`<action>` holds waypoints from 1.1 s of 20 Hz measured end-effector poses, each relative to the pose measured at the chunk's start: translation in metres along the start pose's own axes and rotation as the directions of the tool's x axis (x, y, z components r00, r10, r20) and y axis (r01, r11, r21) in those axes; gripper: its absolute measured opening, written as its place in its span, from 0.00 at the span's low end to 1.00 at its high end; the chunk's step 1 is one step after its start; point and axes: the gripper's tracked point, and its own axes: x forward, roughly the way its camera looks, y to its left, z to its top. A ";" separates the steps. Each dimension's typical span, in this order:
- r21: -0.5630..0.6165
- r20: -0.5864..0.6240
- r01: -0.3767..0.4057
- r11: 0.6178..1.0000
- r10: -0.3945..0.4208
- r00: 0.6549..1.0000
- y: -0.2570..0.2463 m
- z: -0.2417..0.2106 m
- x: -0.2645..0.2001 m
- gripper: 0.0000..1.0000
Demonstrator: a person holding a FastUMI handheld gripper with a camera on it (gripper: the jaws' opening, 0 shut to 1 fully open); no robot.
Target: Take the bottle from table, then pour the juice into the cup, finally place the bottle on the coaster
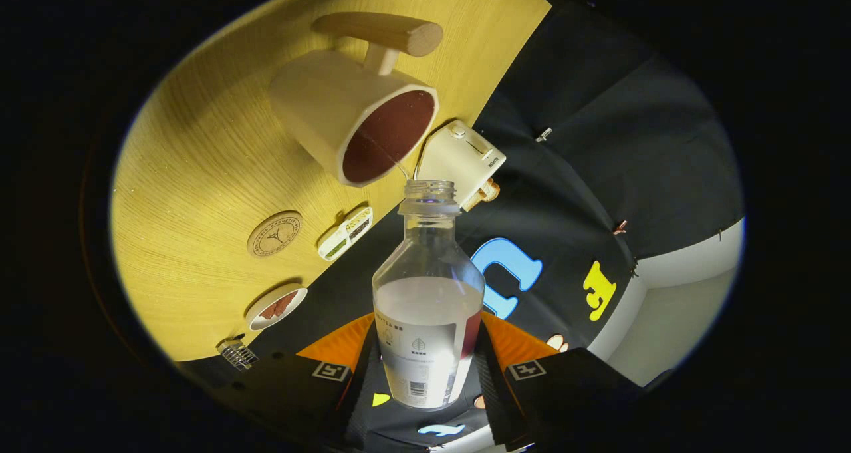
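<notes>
Gripper: closed on the bottle, both fingers pressing its sides.
Bottle: uncapped, tilted, mouth near the cup.
Coaster: on the table.

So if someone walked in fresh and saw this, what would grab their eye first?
The clear bottle, uncapped and gripped between the fingers of the claw, tilted with a thin stream running from its mouth into the cream cup just beyond. Next, the cup's dark red inside and wooden handle on the yellow wood table, with the round coaster lying nearby.
</notes>
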 end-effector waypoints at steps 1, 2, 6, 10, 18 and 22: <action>0.000 0.001 0.002 1.000 -0.002 1.000 0.000 0.001 0.000 0.71; 0.001 0.001 0.001 1.000 -0.001 1.000 0.001 0.000 0.000 0.71; 0.008 0.009 -0.001 1.000 0.001 1.000 0.001 0.003 0.003 0.71; 0.016 0.009 -0.006 1.000 0.006 1.000 0.006 0.003 0.003 0.71; 0.090 0.010 -0.031 0.996 0.030 0.999 0.019 0.002 0.004 0.71; 0.325 -0.021 -0.106 0.940 0.120 0.993 0.041 0.001 -0.001 0.71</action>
